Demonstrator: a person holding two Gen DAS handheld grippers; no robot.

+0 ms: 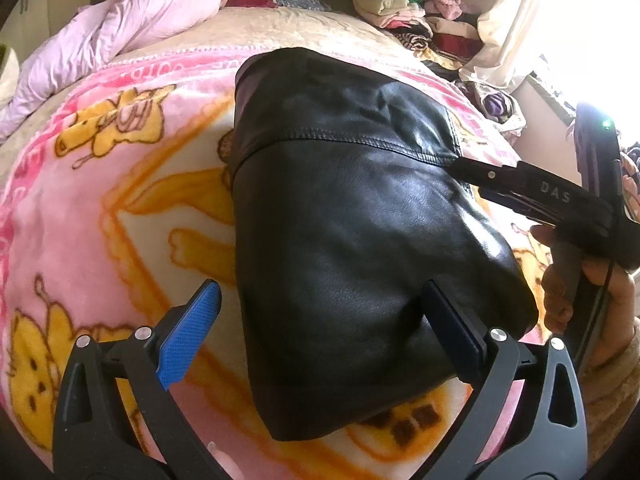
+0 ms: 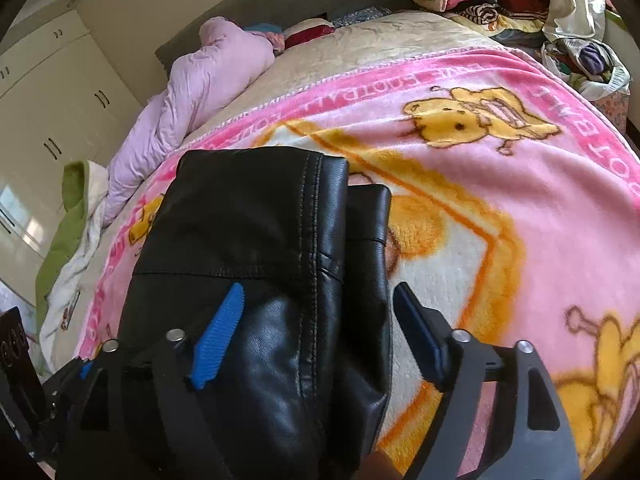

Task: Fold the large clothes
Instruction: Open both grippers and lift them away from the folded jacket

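Note:
A black leather garment (image 1: 352, 216) lies folded into a compact block on a pink cartoon blanket (image 1: 80, 208). It also shows in the right wrist view (image 2: 256, 280). My left gripper (image 1: 320, 320) is open, its blue-padded fingers (image 1: 188, 336) wide apart over the garment's near end, the right finger resting at its edge. My right gripper (image 2: 320, 332) is open, jaws spread over the garment's near edge. In the left wrist view the right gripper (image 1: 480, 178) reaches in from the right, tips at the garment's right side by a seam.
The blanket (image 2: 500, 200) covers a bed. A lilac quilt (image 1: 120, 20) lies bunched at the far left. A pile of folded clothes (image 1: 408, 8) sits at the far right near a bright window. White cupboards (image 2: 52, 92) stand left of the bed.

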